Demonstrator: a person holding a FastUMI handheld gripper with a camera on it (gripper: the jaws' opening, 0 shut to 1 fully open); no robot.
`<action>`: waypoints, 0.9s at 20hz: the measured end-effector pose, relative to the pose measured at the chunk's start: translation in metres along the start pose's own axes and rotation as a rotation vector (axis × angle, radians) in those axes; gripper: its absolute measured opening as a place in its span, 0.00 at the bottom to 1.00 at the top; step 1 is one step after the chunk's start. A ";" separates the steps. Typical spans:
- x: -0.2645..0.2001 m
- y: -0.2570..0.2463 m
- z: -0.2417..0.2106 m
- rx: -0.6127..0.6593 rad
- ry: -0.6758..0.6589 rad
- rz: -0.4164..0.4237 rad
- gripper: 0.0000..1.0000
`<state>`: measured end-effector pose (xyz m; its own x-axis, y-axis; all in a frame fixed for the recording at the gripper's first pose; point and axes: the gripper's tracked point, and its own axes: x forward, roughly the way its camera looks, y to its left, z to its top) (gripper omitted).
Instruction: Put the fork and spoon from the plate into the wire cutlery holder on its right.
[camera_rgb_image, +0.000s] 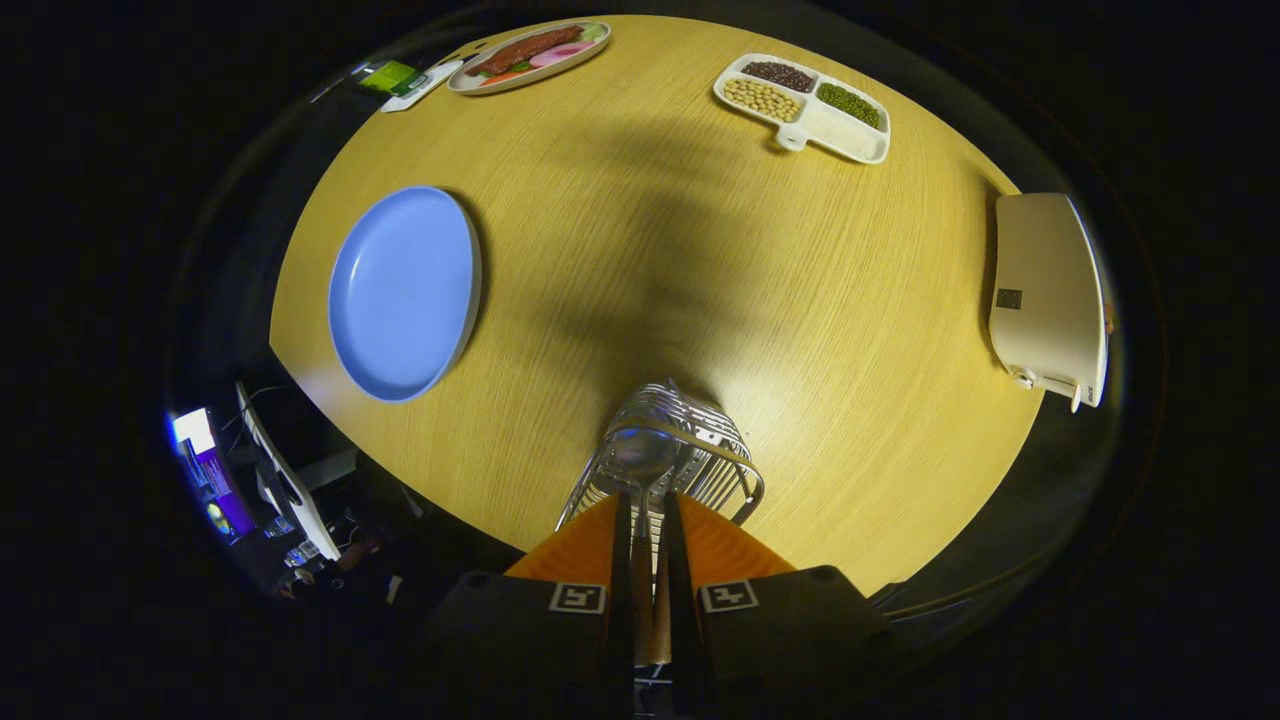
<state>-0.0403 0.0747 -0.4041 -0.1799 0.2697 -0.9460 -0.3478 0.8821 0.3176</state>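
Note:
My gripper (648, 505) is shut on the spoon (641, 460), whose handle runs back between my two fingers. The spoon's shiny bowl points forward and hangs over the top of the wire cutlery holder (700, 450), which stands on the wooden table just ahead of my fingertips. The blue plate (400, 292) lies flat on the table well to the left of the holder, with nothing on it. I cannot make out a fork among the wires.
A white divided tray (802, 105) of beans sits far ahead on the round wooden table (640, 250). An oval dish of food (530, 55) lies at the far left, and a white appliance (1048, 295) stands to the right. The table's near edge drops away beside my fingers.

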 end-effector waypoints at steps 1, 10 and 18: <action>-0.003 0.001 0.002 0.013 -0.031 0.012 0.21; -0.058 0.003 0.007 0.072 -0.405 0.071 0.91; -0.141 0.003 0.002 0.107 -0.777 0.060 0.99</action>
<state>-0.0143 0.0404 -0.2702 0.5136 0.4756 -0.7142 -0.2599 0.8795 0.3987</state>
